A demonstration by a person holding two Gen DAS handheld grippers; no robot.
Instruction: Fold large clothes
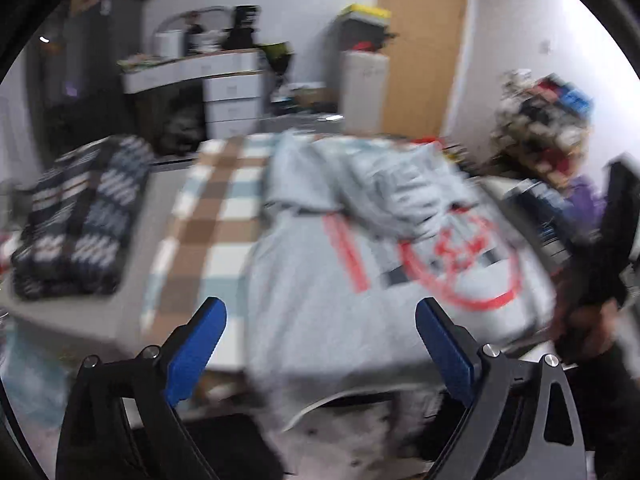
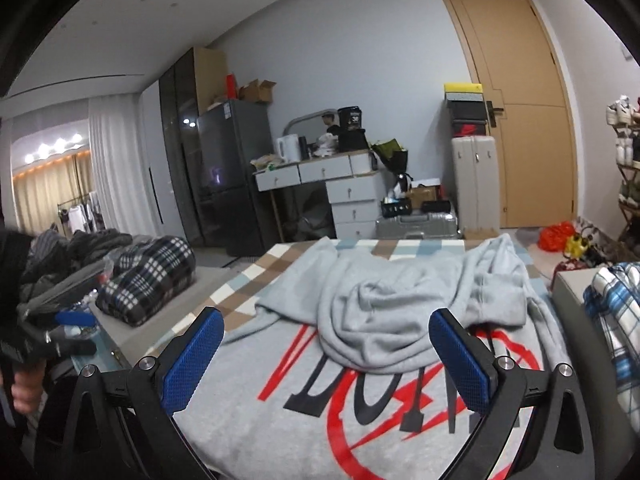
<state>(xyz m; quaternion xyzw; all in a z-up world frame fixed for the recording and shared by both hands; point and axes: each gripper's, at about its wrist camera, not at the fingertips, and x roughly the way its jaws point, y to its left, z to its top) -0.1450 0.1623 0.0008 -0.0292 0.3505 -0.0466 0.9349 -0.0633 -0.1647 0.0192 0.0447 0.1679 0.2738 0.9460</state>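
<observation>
mostly the left wrist view is smeared with blur, so the print on the grey sweatshirt (image 1: pixel 360 264) is hard to read. it lies on the checked blanket (image 1: pixel 216 208) on the bed, sleeves bunched on top, near hem cut off. left gripper (image 1: pixel 320 344) and right gripper (image 2: pixel 326 354) both stand spread wide, holding nothing. a folded plaid garment (image 2: pixel 148 280) lies at the left.

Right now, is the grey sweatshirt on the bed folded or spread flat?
Partly folded. The grey sweatshirt lies print-up, and its sleeves are thrown back across the body in a bunched heap, covering the top of the print.
</observation>
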